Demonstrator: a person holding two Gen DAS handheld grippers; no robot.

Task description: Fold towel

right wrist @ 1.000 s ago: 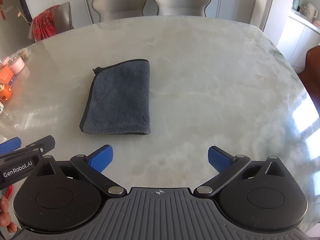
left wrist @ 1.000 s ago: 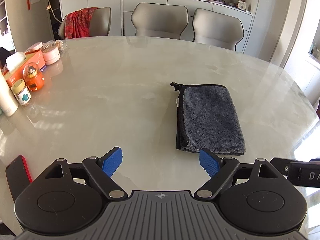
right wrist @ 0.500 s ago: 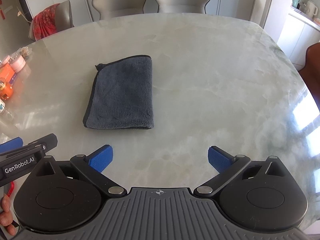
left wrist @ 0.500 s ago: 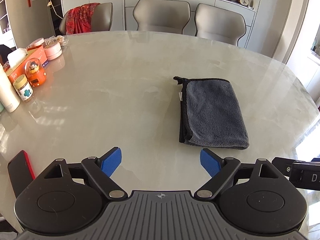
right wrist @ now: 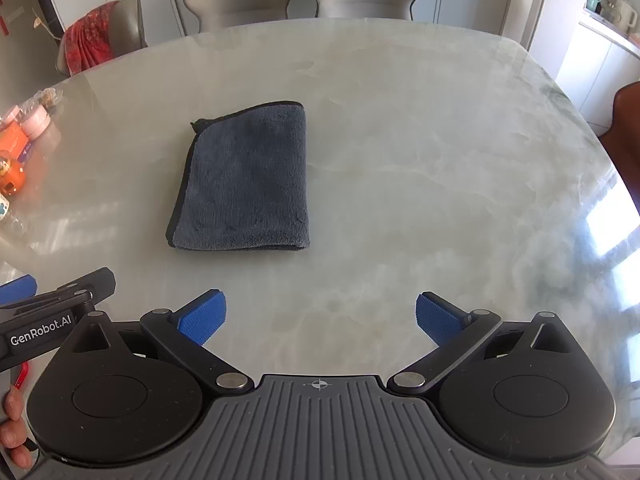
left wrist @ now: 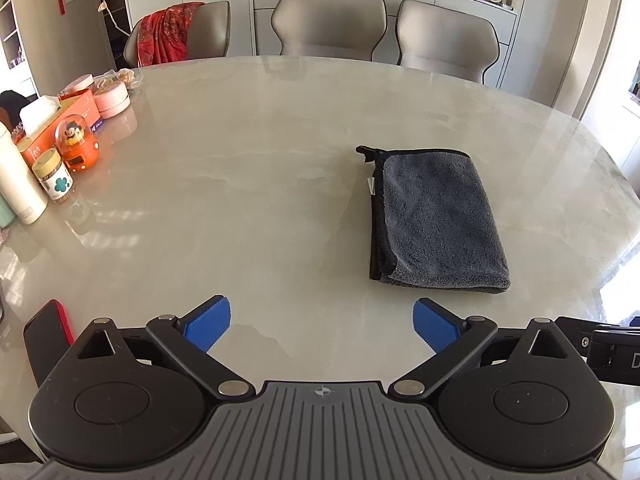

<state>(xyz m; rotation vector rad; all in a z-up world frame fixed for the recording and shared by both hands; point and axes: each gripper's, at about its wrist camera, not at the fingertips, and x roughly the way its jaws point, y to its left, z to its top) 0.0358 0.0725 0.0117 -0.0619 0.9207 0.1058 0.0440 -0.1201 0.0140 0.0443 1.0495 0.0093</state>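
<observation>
A dark grey towel (left wrist: 436, 220) with black trim lies folded flat on the pale marble table (left wrist: 260, 200). It also shows in the right wrist view (right wrist: 246, 178). My left gripper (left wrist: 322, 326) is open and empty, held above the table's near edge, with the towel ahead and to its right. My right gripper (right wrist: 320, 318) is open and empty, with the towel ahead and to its left. Neither gripper touches the towel.
At the table's left stand a white bottle (left wrist: 18, 176), a small jar (left wrist: 53, 175), an orange toy (left wrist: 76, 142), a tissue box (left wrist: 56, 120) and pink tins (left wrist: 112, 98). A red phone (left wrist: 48, 334) lies near the front left. Chairs (left wrist: 328, 24) stand behind the table.
Both grippers have drawn back and risen a little from the towel, so it sits farther up in both views. The towel has not moved. Both grippers stay open.
</observation>
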